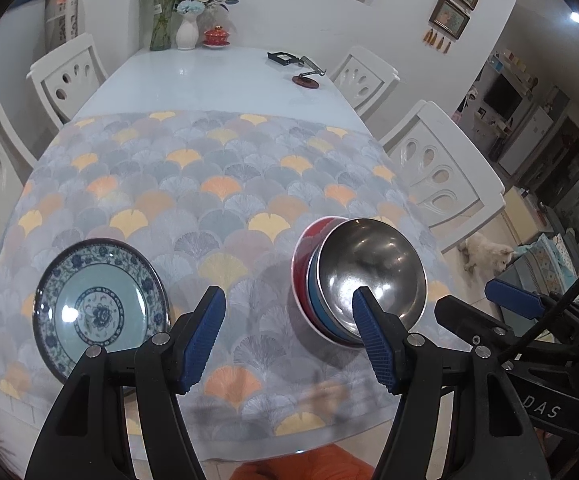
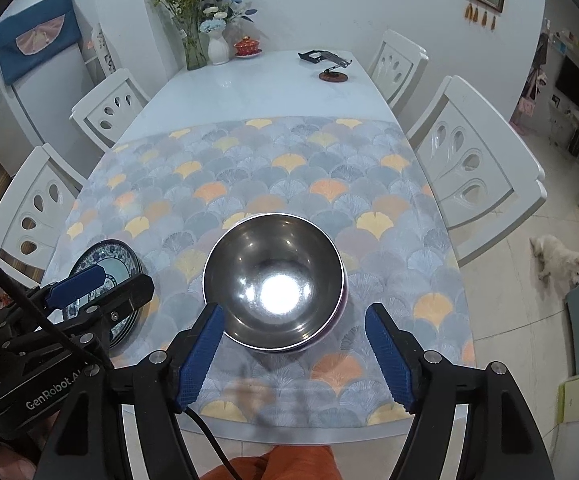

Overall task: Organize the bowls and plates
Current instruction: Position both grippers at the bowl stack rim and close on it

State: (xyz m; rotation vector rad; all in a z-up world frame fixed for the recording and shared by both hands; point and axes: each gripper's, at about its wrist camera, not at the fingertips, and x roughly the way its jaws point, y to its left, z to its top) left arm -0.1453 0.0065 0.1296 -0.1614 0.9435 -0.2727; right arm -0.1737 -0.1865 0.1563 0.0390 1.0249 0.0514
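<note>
A steel bowl [image 1: 371,276] sits on top of a stack with a blue bowl [image 1: 314,294] and a red bowl [image 1: 303,248] under it, on the patterned mat. In the right wrist view the steel bowl [image 2: 273,286] lies just ahead of my open right gripper [image 2: 295,320]. A blue-and-white patterned plate [image 1: 99,304] lies to the left; it also shows in the right wrist view [image 2: 107,260]. My left gripper [image 1: 289,304] is open and empty, above the mat between the plate and the stack.
The white table [image 1: 209,76] has white chairs [image 1: 441,168] on both sides. Vases with flowers [image 1: 187,28], a red lidded cup [image 1: 216,36] and a small black stand [image 1: 301,70] sit at the far end. A white dog [image 2: 559,260] lies on the floor at right.
</note>
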